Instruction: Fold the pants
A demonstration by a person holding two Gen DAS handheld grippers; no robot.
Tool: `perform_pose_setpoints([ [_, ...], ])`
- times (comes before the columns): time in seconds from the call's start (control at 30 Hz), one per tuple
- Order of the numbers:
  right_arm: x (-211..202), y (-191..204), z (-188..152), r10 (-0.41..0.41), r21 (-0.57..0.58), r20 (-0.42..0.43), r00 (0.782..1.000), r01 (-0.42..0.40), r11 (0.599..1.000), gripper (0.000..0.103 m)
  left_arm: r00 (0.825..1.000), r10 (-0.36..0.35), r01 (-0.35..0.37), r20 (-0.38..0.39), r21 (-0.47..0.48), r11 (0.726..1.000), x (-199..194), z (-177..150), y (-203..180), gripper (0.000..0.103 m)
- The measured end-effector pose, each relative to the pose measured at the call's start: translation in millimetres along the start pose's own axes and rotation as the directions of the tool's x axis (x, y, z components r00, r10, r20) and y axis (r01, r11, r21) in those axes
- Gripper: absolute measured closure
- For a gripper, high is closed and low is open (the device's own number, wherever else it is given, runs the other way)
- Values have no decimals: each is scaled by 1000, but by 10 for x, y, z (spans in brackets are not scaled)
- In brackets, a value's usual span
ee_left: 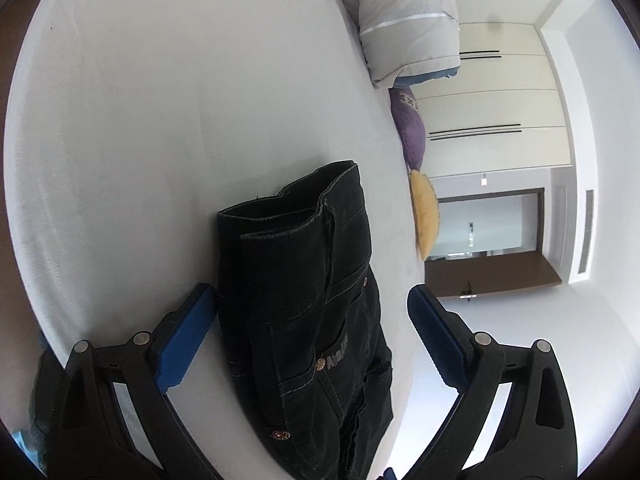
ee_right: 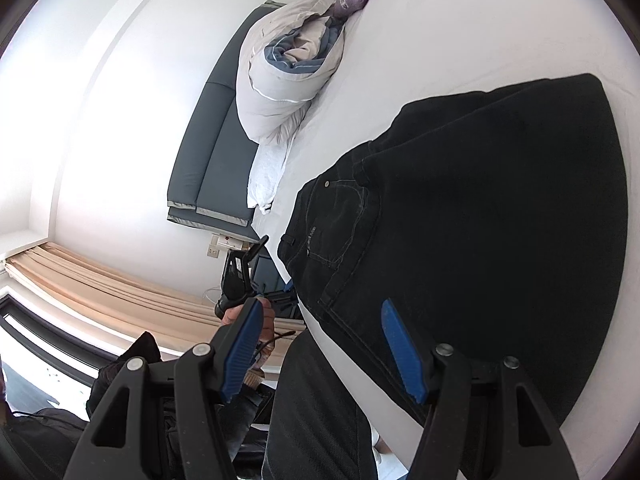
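White bed (ee_left: 160, 120); folded black pants (ee_left: 304, 320) between spread left gripper (ee_left: 312, 312) fingers; right gripper (ee_right: 320, 344) spread, empty; left-view-only yellow cushion (ee_left: 426, 216).

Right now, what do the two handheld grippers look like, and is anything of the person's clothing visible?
Both the left gripper and right gripper have black angular linkage arms with silver round pivot pins and blue ribbed finger pads. In the right wrist view, a dark sleeve shows behind them.
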State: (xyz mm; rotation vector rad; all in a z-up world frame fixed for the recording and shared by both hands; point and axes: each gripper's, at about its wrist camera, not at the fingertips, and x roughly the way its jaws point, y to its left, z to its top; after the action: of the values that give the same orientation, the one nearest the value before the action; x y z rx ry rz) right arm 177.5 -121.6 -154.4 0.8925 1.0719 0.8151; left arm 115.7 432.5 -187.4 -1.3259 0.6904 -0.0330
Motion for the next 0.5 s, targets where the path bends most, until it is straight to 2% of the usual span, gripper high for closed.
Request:
perform_pose_setpoints([
  [0.03,16,-13,-4,-3,4,-3,1000,3,1000,37,1000,2,-2,-6,-6,1000,21,15,-10,21],
  [0.07,27,-24,-1,-5,7,-4,1000,5,1000,37,1000,12,-12,-11,-12,1000,82,24,-10,40],
  [0.1,34,-37,-2,-6,11,-5,1000,6,1000,37,1000,21,-21,-18,-24,999,96,37,16,48],
  [0.13,34,-46,-3,-7,13,-4,1000,7,1000,37,999,23,-24,-24,-45,999,113,49,61,64],
  [0.17,38,-48,6,-9,15,-2,1000,9,1000,37,999,13,-15,-29,-71,997,129,61,113,72],
  [0.2,48,-47,22,-10,14,0,1000,11,1000,37,1000,-5,2,-30,-104,995,129,73,168,72],
  [0.27,59,-40,63,-15,11,0,1000,15,1000,37,1000,-11,8,-29,-108,994,131,81,183,78],
  [0.5,348,96,345,-43,-25,-17,999,42,999,37,999,37,-37,2,-6,999,82,45,-118,86],
])
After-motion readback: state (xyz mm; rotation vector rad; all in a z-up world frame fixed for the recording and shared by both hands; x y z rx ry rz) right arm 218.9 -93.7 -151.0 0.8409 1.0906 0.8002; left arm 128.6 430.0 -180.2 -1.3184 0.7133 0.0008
